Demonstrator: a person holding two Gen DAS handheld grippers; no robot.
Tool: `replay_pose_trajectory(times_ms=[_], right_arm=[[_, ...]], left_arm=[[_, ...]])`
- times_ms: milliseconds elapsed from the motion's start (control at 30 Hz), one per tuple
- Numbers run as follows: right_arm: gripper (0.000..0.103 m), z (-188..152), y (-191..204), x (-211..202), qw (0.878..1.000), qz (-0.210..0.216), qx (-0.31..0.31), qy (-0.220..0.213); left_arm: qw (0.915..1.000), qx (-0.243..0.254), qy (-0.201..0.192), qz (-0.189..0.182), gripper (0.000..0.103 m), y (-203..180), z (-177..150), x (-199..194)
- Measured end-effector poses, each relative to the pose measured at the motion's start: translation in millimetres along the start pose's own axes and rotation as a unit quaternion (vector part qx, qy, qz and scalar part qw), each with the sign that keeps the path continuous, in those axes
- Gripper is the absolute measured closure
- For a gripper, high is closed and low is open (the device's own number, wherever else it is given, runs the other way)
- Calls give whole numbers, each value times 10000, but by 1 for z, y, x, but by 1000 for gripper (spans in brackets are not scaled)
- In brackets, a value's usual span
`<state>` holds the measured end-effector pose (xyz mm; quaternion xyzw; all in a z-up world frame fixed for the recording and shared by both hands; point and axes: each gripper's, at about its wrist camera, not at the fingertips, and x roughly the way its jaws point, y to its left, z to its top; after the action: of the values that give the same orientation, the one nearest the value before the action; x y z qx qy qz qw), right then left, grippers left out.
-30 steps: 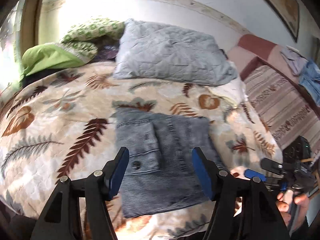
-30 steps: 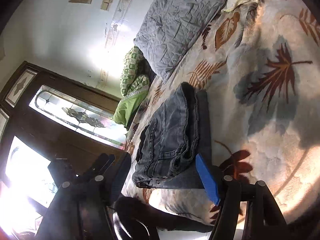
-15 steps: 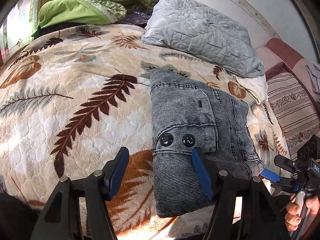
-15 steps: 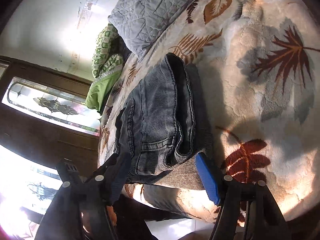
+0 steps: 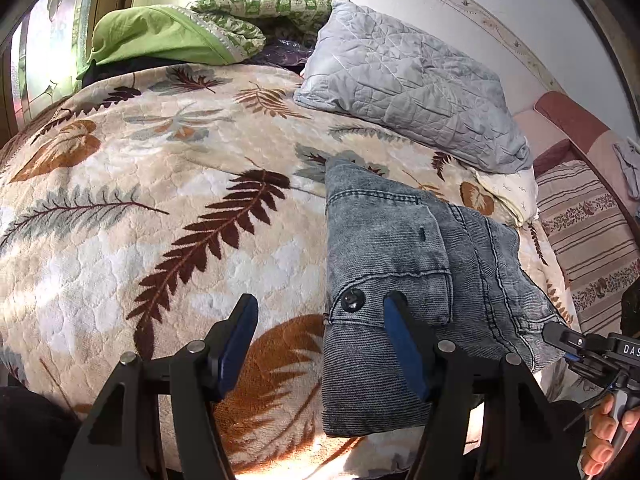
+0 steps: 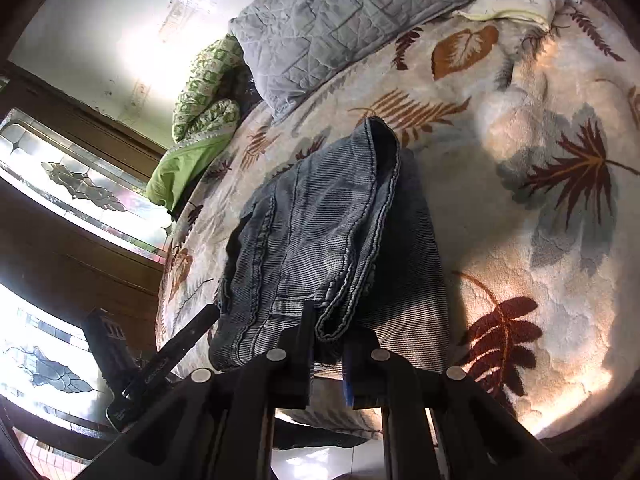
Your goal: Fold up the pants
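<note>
- The pants (image 5: 404, 280), grey-blue denim, lie folded into a thick stack on the bed (image 5: 160, 220), near its front edge and toward my right side.
- My left gripper (image 5: 320, 344) hovers over the near left corner of the stack, its blue-padded fingers (image 5: 236, 340) spread wide. One finger is over the leaf-patterned blanket, the other over the denim just beside a dark button (image 5: 352, 300). Nothing is between them that they press on.
- My right gripper (image 6: 326, 344) has just been closing; its fingers now stand narrow, pinched on the hem edge of the pants (image 6: 320, 248) at the stack's near right corner. A fold of denim sits between the two fingers.
- In the left wrist view the right gripper (image 5: 560, 340) shows at the right edge, its tip at the corner of the stack, with my hand (image 5: 604, 436) on its handle.
- In the right wrist view the left gripper (image 6: 188, 336) shows as a dark bar just beside the stack's other near corner.
- A grey quilted pillow (image 5: 412, 84) lies at the head of the bed, well apart from the pants, with a green bundle (image 5: 160, 36) beside it.
</note>
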<state>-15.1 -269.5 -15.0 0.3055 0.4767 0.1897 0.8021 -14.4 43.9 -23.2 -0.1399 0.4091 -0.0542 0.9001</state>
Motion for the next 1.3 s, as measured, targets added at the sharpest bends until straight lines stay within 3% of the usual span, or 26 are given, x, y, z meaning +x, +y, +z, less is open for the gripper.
replay_pose_trajectory(times_ms=[100,233,367,433,500,567,667,767,867,967,1067,1167,1233,1300], right_arm=[[92,-10,-5,2,9995,-306,-69,-27],[85,-23,-47,35,9969,-187,629,443],[63,-17,-38,11,9985,-365,397,135],[61,-12,-29,-10,9983,-492,258,-179],[54,-6,-14,-25,9988,-221,120,-420],[42,-3,8,-25,9990,205,-187,-341],[40,-1,19,4,9982,458,-399,3],[43,-4,-5,55,9979,-276,-295,508],[45,-2,-3,47,9981,-211,-300,500],[45,13,22,28,9956,-423,-756,368],[42,40,39,22,9952,-249,-933,136],[41,69,38,48,9952,-77,-933,287],[41,82,25,78,9937,-372,-933,489],[41,88,-4,102,9934,-786,-382,748]], left_arm=[[9993,318,130,115,35,-13,-3,10],[9935,888,417,576,33,-29,-18,36],[9946,759,449,539,32,-24,-16,36],[9951,724,421,529,32,-23,-18,36],[9953,698,420,526,31,-23,-18,36],[9955,668,434,515,31,-23,-18,36],[9959,641,428,471,31,-22,-16,34],[9980,519,294,226,31,-20,-11,19],[9984,540,65,173,31,-20,-7,7],[9956,722,560,219,31,-25,-16,32],[9961,649,540,239,29,-23,-19,37],[9960,653,558,247,28,-22,-19,37],[9959,682,530,268,28,-24,-20,37],[9958,699,537,249,28,-25,-19,37]])
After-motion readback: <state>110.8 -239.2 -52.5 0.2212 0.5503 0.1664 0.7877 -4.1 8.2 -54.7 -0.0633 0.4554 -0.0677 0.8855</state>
